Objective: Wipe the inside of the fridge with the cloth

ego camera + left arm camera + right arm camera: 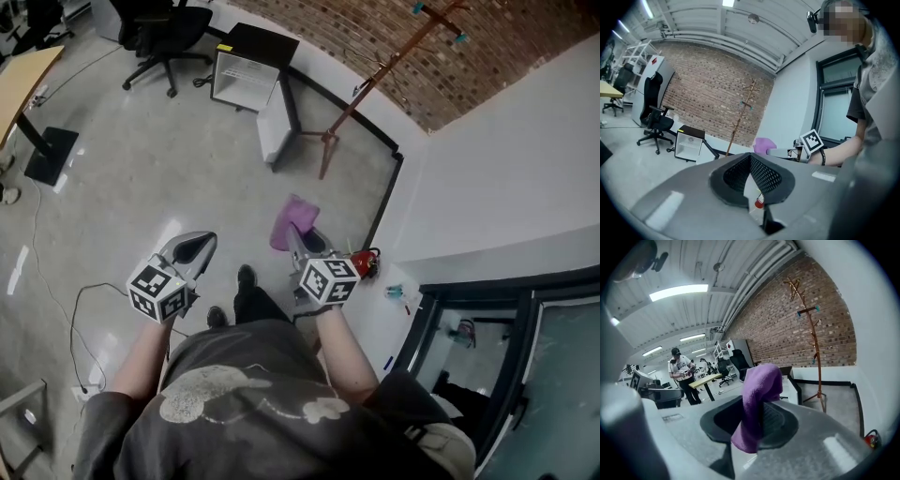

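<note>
Head view: right gripper (300,242) clamps the purple cloth (292,220), left gripper (192,249) is pinched shut, empty. Both are well apart from the fridge (246,75), so I'd say wiping hasn't started

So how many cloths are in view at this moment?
1. The purple cloth is clamped in the right gripper; the left gripper holds none. The inside of the fridge shows only partly, so another could be hidden.

The right gripper (757,420) has its jaws clamped on a purple cloth (757,401); a brick wall (797,329) stands beyond.
</note>
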Demonstrator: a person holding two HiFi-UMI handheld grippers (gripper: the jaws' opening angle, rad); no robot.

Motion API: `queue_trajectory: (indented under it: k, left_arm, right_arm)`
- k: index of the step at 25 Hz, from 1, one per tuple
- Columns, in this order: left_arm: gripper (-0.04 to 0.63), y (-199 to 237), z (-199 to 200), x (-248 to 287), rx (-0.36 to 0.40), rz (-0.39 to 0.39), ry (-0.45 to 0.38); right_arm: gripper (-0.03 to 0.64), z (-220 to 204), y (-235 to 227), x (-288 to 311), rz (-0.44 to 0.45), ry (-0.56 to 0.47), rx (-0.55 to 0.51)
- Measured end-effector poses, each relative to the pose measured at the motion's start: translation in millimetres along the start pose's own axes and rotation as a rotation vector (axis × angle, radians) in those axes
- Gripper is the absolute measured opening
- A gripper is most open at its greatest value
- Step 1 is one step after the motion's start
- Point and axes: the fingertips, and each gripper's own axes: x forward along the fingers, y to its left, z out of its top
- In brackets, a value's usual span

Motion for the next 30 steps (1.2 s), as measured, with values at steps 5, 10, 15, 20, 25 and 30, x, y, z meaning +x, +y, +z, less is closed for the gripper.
queue_trajectory:
  k: [5,10,15,20,25,30]
  left_arm:
    - [0.017,30,5,19,-0.01,0.038,-0.002]
    - [0.017,66,26,51,-0.009,0.07,0.0]
    - [0.017,98,55,92,-0.004,0.079,-0.004]
    - [0.017,132,74,123,-0.009,0.126,-0.008]
    - [0.017,162,94,143,0.011,0.198,-0.025]
    - [0.017,184,120,163,0.054,0.224,-0.047]
  right_arm:
    - [0.075,0,-20,41,0.018,0.019,0.039]
    - [0.075,23,-26,105,0.084,0.033,0.041]
    - [0.075,56,-42,162,0.122,0.051,0.039]
    - [0.075,71,-63,199,0.147,0.085,0.042]
    - [0.075,80,-94,225,0.155,0.116,0.063]
    - [0.075,103,-110,256,0.18,0.106,0.044]
